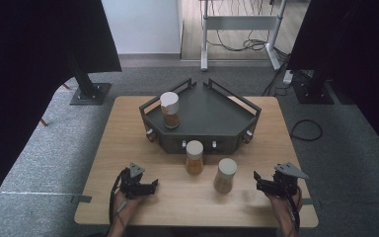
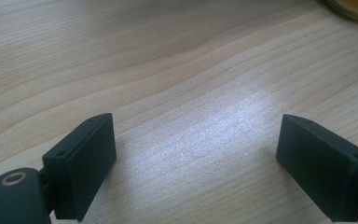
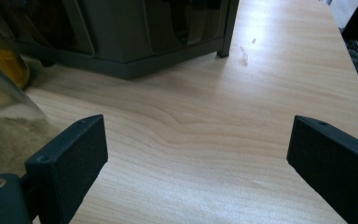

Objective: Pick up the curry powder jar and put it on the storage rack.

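A dark corner-shaped rack [image 1: 212,116] stands at the back of the wooden table [image 1: 123,143]. On its left side is a cream-lidded jar [image 1: 170,109] with brown contents. Just in front of the rack stands a jar with orange contents [image 1: 194,157], and to its right a jar with pale powder [image 1: 225,175]. My left gripper [image 1: 153,186] lies low at the front left, open over bare wood [image 2: 196,158], with the orange jar's base [image 2: 354,7] far ahead. My right gripper [image 1: 257,181] is open to the right of the pale jar [image 3: 4,126], nothing between its jaws [image 3: 198,158].
The rack [image 3: 121,32] has raised rails along its sides and knobs on its front. Black stand bases [image 1: 90,93] sit on the grey carpet beyond both back corners of the table. Cables [image 1: 306,129] lie on the floor to the right.
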`<state>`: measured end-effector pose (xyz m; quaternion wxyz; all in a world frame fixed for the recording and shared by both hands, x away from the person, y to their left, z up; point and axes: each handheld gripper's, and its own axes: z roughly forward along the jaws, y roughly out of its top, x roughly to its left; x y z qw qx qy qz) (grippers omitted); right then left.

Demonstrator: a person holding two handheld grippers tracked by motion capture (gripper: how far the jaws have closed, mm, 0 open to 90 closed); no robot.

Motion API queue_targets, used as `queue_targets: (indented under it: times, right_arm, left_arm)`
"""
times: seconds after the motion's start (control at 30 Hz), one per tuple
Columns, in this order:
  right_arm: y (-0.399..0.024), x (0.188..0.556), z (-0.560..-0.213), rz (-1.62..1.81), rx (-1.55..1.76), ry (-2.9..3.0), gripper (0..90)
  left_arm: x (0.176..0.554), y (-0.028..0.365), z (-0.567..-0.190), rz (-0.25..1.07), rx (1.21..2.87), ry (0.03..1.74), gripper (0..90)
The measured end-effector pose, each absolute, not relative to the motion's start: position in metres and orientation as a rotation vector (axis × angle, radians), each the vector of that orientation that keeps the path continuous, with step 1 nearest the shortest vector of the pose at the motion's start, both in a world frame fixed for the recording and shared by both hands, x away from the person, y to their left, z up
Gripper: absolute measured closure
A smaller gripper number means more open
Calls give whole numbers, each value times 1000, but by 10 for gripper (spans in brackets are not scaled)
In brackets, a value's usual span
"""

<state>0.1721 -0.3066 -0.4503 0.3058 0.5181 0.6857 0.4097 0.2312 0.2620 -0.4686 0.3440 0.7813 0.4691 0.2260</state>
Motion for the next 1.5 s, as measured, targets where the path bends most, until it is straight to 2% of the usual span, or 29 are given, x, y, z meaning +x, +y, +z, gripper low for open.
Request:
queue_targets:
  times: [0.37, 1.03, 1.5]
  right_arm:
    - [-303, 158, -433, 1163, 1307, 1772, 45]
    - [-295, 135, -418, 1302, 1236, 1669, 51]
    - [-280, 134, -413, 1303, 1199, 1681, 50]
  left_arm:
    - [233, 259, -468, 585, 2035, 1241, 43]
    - [233, 257, -468, 587, 2031, 1251, 32]
    - [233, 257, -468, 587, 2031, 1252, 32]
